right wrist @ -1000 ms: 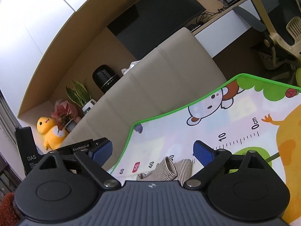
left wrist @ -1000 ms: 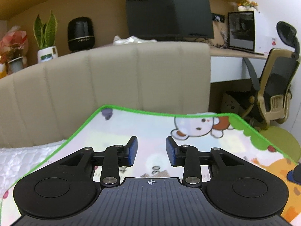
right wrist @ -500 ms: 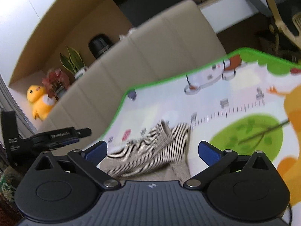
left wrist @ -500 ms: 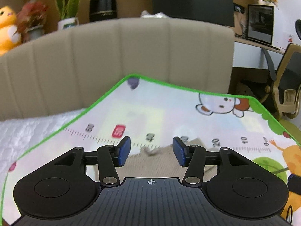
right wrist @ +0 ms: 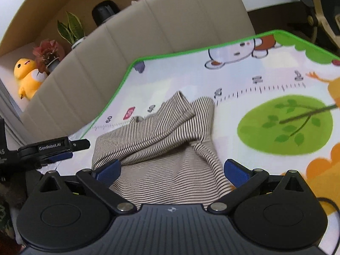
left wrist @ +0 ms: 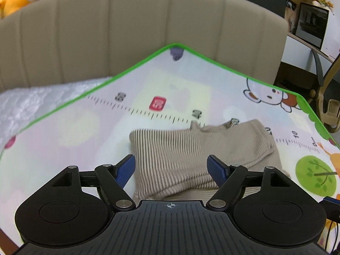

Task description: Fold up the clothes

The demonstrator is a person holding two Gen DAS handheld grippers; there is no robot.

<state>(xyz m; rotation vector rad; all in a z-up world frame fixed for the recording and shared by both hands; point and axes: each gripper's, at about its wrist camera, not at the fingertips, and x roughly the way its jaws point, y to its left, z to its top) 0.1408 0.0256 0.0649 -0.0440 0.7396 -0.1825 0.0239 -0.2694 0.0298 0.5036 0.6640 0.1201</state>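
A beige garment with thin dark stripes lies crumpled on a cartoon play mat with a green border. My left gripper hovers just above the garment's near-left part; its jaws are opening, and the blue pads do not press the cloth. My right gripper stands wide open above the garment's near edge, with cloth seen between the pads but not pinched. The left gripper also shows at the left of the right wrist view.
A beige padded headboard rises behind the mat. White quilted bedding lies left of the mat. A yellow plush toy, potted plants and a black speaker sit behind the headboard. An office chair stands at the right.
Both grippers have come down and forward over the mat, so the striped garment now fills the space below them. The left jaws have spread much wider; the right jaws opened slightly.
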